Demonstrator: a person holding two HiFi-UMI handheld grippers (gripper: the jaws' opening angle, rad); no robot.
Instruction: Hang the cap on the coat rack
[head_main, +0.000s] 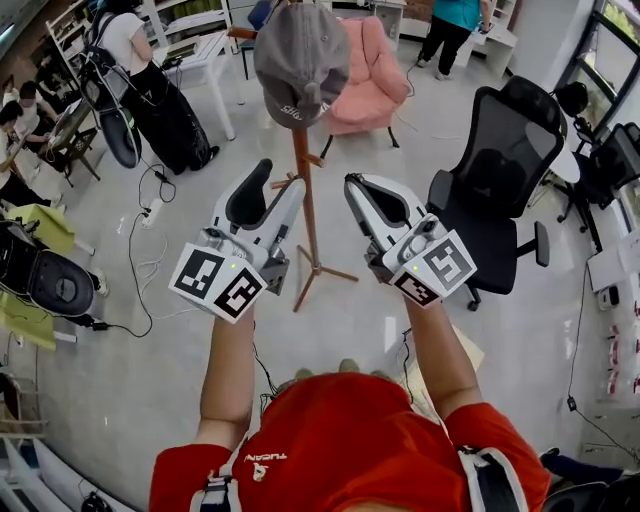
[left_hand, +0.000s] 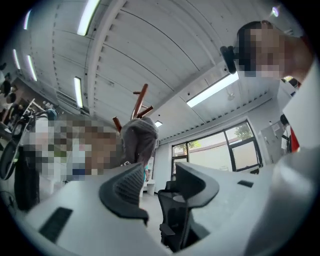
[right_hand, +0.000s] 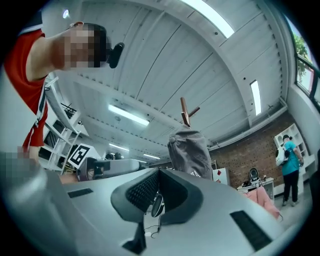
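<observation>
A: At the top of the coat rack (head_main: 304, 200), the cap (head_main: 300, 55) sits over the peak and hangs free, as the task wants.
B: Tongs?
A: Both well short of it. Left gripper (left_hand: 159, 172): jaws apart, nothing btwn. Right gripper (right_hand: 159, 173): jaws together, empty.
B: Step?
A: Hanging looks done, imo. Next needs only clearance, w/o bumping the rack.

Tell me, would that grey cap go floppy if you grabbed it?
Probably floppy: the cap drapes in soft folds over the coat rack. Likely light too, since the slim rack stands straight under it. A sideways shove might simply slide it off.
</observation>
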